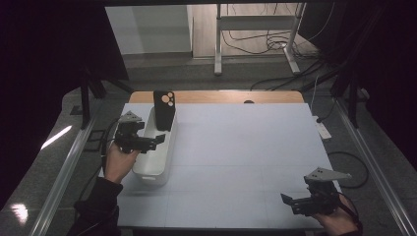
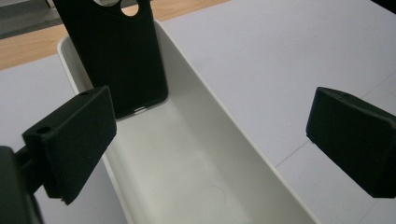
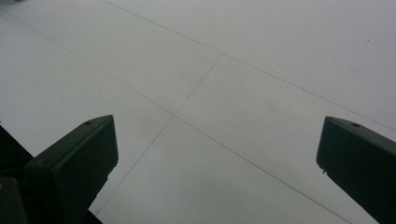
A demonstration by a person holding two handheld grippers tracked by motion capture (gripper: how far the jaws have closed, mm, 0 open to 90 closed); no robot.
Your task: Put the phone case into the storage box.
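Note:
A long white bin (image 1: 150, 169) lies at the left of the table. A black phone case (image 1: 164, 110) with round cut-outs leans upright in its far end. My left gripper (image 1: 156, 142) hovers open over the bin's middle, nothing between its jaws. In the left gripper view the case (image 2: 116, 56) stands on the bin's floor ahead of the open gripper (image 2: 210, 149), the bin's rim (image 2: 224, 107) running between the jaws. My right gripper (image 1: 290, 201) is open near the front right corner, above the bare table (image 3: 219, 93), and it (image 3: 215, 168) holds nothing.
The white table surface (image 1: 246, 147) has a wooden strip (image 1: 216, 96) along its far edge. A small white object (image 1: 323, 130) lies by the right edge. Beyond the table stand a metal frame (image 1: 255, 29) and loose cables (image 1: 275, 44) on the floor.

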